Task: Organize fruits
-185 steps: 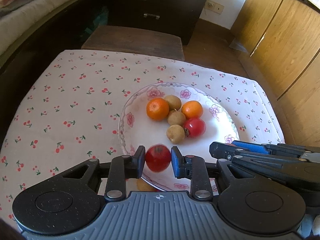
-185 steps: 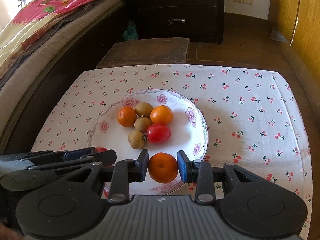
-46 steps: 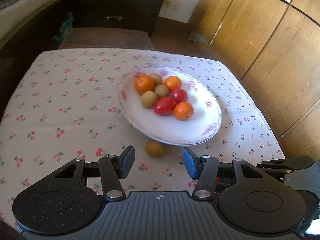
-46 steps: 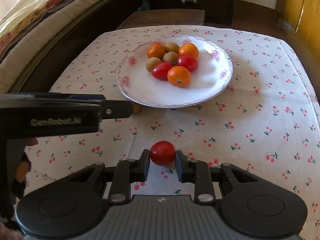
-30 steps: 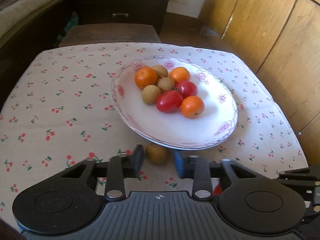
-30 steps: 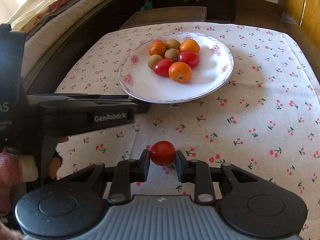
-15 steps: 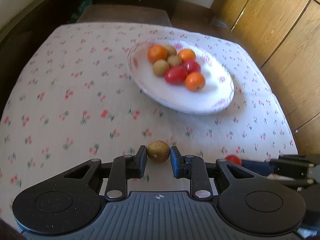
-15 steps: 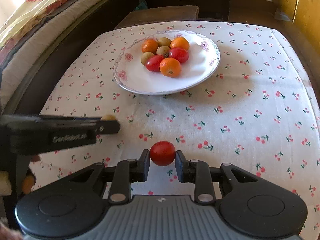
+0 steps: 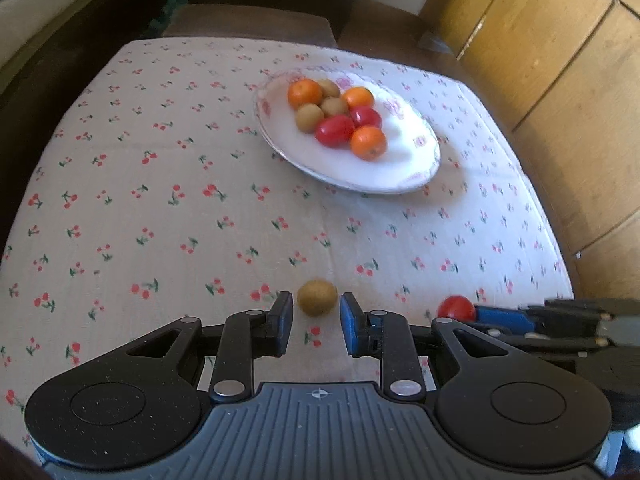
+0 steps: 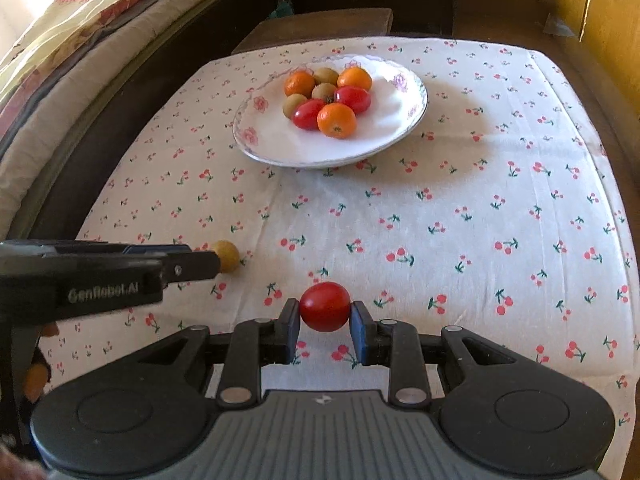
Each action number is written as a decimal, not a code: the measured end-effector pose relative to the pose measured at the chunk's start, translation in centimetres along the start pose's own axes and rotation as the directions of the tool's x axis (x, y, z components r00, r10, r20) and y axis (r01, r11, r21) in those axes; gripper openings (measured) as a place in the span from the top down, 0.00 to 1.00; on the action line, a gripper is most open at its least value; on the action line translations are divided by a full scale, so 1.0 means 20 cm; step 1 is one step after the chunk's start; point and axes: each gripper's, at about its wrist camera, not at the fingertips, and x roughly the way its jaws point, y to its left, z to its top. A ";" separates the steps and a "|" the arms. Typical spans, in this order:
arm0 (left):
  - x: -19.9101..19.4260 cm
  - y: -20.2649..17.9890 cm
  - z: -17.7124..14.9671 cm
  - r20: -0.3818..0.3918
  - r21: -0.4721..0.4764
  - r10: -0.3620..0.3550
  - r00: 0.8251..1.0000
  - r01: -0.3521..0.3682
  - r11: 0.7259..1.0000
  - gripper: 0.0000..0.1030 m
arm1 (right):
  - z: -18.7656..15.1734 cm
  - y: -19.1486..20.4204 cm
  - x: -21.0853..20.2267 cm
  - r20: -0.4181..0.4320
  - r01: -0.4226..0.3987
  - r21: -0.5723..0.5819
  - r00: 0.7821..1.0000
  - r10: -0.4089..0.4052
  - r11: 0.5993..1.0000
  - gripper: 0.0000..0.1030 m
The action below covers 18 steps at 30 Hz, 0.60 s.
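So the left tongs (image 9: 316, 312) are clenched on a little brown kiwi (image 9: 317, 297), pinched right at the tips, though the pads look like they barely touch it. The right tongs (image 10: 325, 318) are grasping a red tomato (image 10: 325, 307), squeezed snug between both pads. Both fruits sit over the near end of the worktop (image 10: 480, 200), which has a white cloth with cherries on it. From the right camera, the left tongs and kiwi are out at 9 o'clock. The flowery white plate (image 10: 280, 148) is up at 12 o'clock, well apart from both tongs, with three oranges, three kiwis and two tomatoes bunched together toward its far side. There's a bed (image 10: 80, 40) off at 10 o'clock.
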 end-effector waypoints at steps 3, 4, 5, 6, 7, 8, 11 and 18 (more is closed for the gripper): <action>0.01 -0.01 -0.02 -0.004 0.007 0.010 1.000 -0.010 1.000 0.65 | 0.00 -0.01 0.01 -0.003 0.004 0.010 1.000 -0.004 1.000 0.72; 0.01 -0.01 -0.02 -0.004 -0.001 0.013 1.000 -0.013 1.000 0.65 | 0.01 -0.02 0.02 -0.003 0.007 0.014 1.000 -0.007 1.000 0.72; 0.01 0.00 -0.01 -0.002 -0.010 0.018 1.000 -0.019 1.000 0.65 | 0.01 -0.02 0.03 -0.006 0.014 0.016 1.000 -0.014 1.000 0.72; 0.02 0.00 0.00 0.003 -0.022 0.022 1.000 -0.022 1.000 0.65 | 0.01 -0.03 0.04 -0.009 0.023 0.018 1.000 -0.023 1.000 0.72; 0.02 0.01 0.01 0.010 -0.042 0.016 1.000 -0.016 0.999 0.65 | 0.01 -0.03 0.05 -0.011 0.029 0.020 1.000 -0.029 0.999 0.72; 0.02 0.01 0.02 0.017 -0.059 0.006 1.000 -0.005 0.998 0.63 | 0.02 -0.03 0.05 -0.013 0.029 0.020 0.999 -0.029 0.999 0.72; 0.04 0.03 0.07 0.031 -0.085 -0.003 1.000 0.005 0.996 0.59 | 0.02 -0.03 0.08 -0.020 0.030 0.020 0.999 -0.030 0.999 0.72; 0.14 -0.02 0.15 0.036 -0.108 0.008 0.999 -0.004 0.994 0.51 | 0.04 -0.04 0.10 -0.018 0.019 0.035 1.000 -0.018 0.999 0.71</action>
